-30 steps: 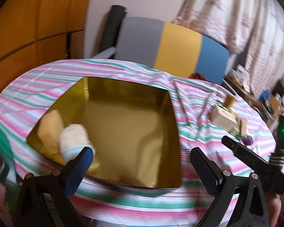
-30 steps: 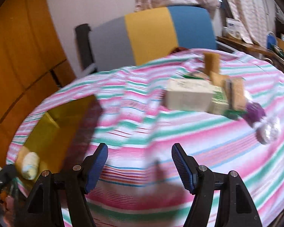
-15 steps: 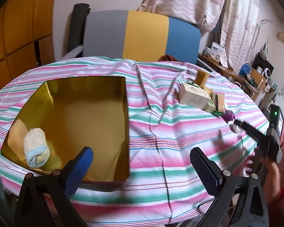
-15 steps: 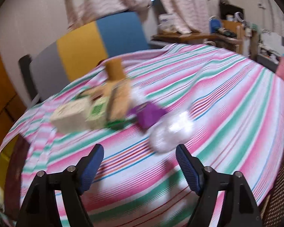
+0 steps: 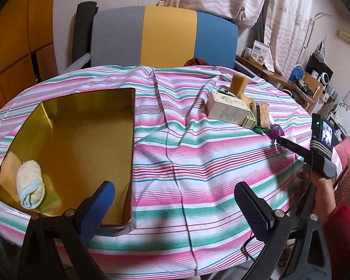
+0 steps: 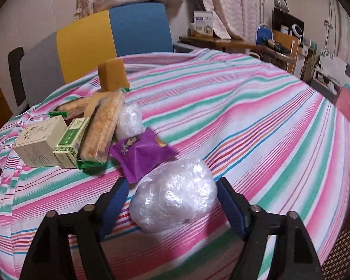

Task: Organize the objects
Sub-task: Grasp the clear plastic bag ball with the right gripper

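A gold tin box (image 5: 81, 144) sits on the striped tablecloth at the left, holding a rolled white towel (image 5: 30, 190) and a tan sponge (image 5: 8, 172). My left gripper (image 5: 175, 207) is open and empty above the table's near edge. My right gripper (image 6: 173, 200) is open, its jaws on either side of a clear plastic-wrapped ball (image 6: 175, 200). Beyond it lie a purple packet (image 6: 142, 152), a second wrapped ball (image 6: 129, 121), cracker packs (image 6: 102, 128), a green box (image 6: 70, 142), a cream box (image 6: 38, 143) and a brown sponge (image 6: 113, 75).
A grey, yellow and blue chair (image 5: 163, 37) stands behind the round table. A cluttered wooden shelf (image 6: 245, 44) runs along the right wall. The pile also shows in the left wrist view (image 5: 238, 109), with the right gripper's body (image 5: 315, 154) at the table's right edge.
My left gripper pulled back from the tin box and turned right. My right gripper swung right along the table and closed in around the wrapped ball.
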Tool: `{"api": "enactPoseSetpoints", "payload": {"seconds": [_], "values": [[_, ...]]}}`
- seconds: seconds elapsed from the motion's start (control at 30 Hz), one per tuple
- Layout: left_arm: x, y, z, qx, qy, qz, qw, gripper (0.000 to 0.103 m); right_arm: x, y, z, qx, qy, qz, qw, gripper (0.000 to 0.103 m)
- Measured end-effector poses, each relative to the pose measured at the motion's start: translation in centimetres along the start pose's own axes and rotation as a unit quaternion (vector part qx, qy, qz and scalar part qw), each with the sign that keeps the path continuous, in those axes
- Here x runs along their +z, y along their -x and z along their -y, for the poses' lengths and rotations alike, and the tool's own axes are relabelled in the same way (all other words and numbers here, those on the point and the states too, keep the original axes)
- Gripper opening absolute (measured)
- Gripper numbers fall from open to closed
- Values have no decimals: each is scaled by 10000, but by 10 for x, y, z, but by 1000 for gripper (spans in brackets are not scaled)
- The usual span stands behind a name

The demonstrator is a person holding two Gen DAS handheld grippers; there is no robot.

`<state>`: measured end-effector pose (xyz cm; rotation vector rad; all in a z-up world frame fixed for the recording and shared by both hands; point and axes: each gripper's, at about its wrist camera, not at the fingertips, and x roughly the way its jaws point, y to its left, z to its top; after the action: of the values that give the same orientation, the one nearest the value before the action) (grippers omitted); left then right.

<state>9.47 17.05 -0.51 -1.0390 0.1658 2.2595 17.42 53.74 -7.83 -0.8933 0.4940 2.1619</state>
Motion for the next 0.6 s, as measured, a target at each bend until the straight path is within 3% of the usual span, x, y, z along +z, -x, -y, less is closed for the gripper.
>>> {"api": "enactPoseSetpoints", "payload": {"seconds": [0.07,0.3,0.43,0.6], "values": [[4,-4,4,-6,-28,-1,10000,103,-1,1,1,-10,-25,42,10000,67],[25,-25,30,-1,-356,125,9993,103,-4,3,6,159,-161,188,9996,66],[54,-55,49,18,-584,227,9980,103,-5,3,8,245,-236,251,9991,66],[98,-113,67,-314,-597,112,9977,103,-5,2,9,300,-297,309,9986,66]]}}
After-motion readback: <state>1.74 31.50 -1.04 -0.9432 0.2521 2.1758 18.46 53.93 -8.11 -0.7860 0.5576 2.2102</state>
